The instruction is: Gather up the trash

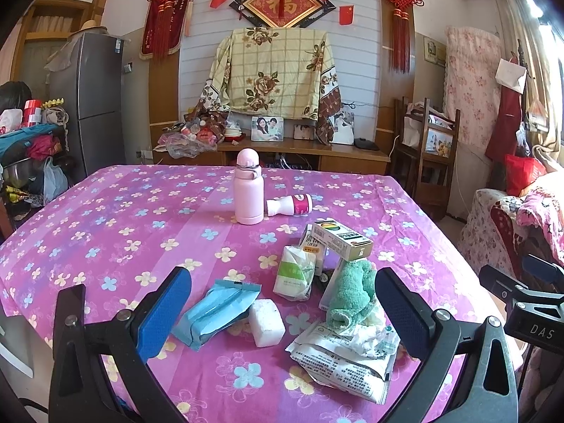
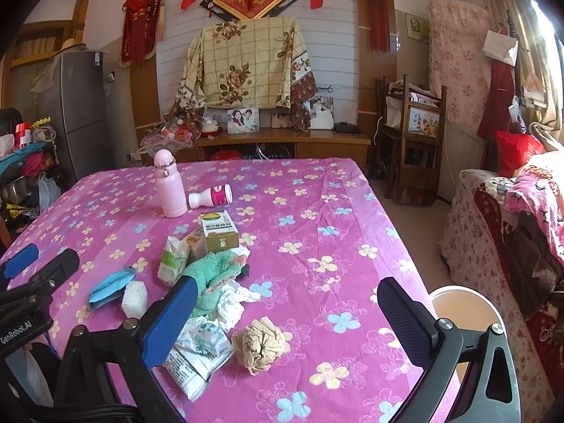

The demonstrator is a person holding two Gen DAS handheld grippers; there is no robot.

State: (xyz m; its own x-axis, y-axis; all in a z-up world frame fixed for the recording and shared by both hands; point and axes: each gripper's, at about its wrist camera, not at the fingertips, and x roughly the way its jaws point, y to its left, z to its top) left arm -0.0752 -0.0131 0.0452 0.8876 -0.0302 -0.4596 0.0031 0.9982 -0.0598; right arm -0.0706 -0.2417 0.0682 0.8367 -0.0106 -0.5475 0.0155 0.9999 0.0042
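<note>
Both tongs gape empty above the table. The left gripper frames a blue pack, white block and green cloth; the right gripper frames a crumpled ball. A bin stands just beside the table's edge.

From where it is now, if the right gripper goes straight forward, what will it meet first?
Probably the crumpled beige paper ball, lying on the tablecloth between the open right gripper's fingers. Depth is unclear; held high, it might pass over.

pink floral table; pink flask, wrappers, crumpled paper ball on it
</note>
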